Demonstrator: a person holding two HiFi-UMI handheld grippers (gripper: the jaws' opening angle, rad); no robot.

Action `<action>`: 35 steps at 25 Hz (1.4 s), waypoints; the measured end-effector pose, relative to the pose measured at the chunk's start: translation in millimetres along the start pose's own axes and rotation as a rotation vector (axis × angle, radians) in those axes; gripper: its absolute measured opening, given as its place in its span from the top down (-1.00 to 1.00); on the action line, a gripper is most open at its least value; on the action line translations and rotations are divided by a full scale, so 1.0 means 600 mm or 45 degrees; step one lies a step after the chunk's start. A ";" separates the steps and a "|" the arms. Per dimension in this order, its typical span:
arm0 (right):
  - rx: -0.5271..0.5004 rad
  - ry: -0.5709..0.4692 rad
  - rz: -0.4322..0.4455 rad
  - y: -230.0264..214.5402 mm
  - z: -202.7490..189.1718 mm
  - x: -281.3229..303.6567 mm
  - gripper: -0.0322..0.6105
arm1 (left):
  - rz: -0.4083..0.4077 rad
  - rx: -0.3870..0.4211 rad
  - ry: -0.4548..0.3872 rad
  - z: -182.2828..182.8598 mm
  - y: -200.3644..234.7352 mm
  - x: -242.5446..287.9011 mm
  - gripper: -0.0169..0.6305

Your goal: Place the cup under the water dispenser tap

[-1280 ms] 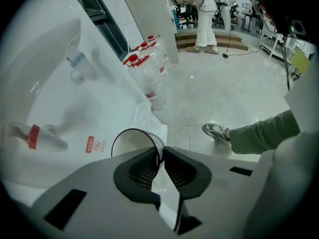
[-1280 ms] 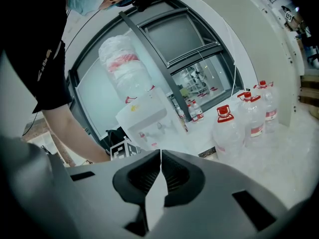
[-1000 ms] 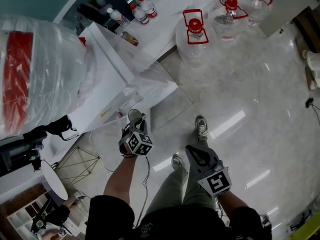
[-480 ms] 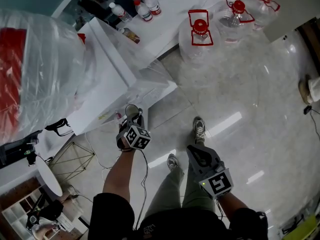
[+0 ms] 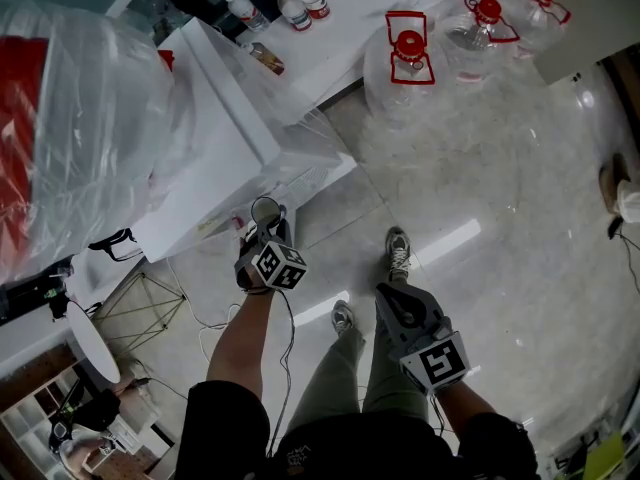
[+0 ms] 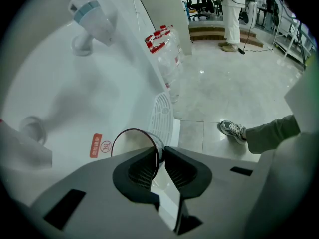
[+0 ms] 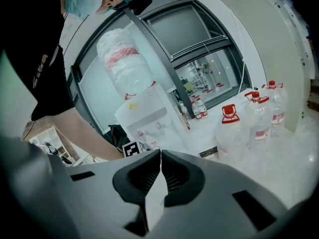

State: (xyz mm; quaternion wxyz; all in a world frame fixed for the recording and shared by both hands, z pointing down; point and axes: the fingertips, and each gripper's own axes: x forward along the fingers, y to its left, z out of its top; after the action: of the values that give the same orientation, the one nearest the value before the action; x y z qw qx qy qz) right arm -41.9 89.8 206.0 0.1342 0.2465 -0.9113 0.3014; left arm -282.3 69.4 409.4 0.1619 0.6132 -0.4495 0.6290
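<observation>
A clear plastic cup (image 6: 133,144) is pinched by its wall in my left gripper (image 6: 160,156), rim towards the white water dispenser (image 6: 60,93). A tap with a blue band (image 6: 92,15) juts from the dispenser's front above the cup, and the slotted drip tray (image 6: 162,117) lies just past the rim. From the head view the cup (image 5: 266,211) hangs at the dispenser's (image 5: 215,158) lower front, under the left gripper (image 5: 268,230). My right gripper (image 5: 392,298) is held low beside my leg, shut with nothing in it (image 7: 160,158).
A large bottle wrapped in plastic (image 5: 70,118) tops the dispenser. Several clear water jugs with red caps (image 5: 410,58) stand on the glossy floor behind, and small bottles (image 5: 300,3) on a white ledge. My shoes (image 5: 400,253) are close by. A person (image 6: 232,14) stands far off.
My left gripper has sunk a little with the cup, closer to the dispenser's front. The right gripper has stayed where it was.
</observation>
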 end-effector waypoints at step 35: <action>-0.103 -0.107 -0.058 0.156 0.064 -0.071 0.76 | 0.070 -0.162 -0.438 0.009 -0.004 -0.278 0.46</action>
State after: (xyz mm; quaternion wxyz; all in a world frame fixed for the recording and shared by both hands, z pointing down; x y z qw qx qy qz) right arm -59.5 147.2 113.9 0.1126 0.2739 -0.9217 0.2505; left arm -244.3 124.6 256.6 0.1040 0.6876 -0.5263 0.4894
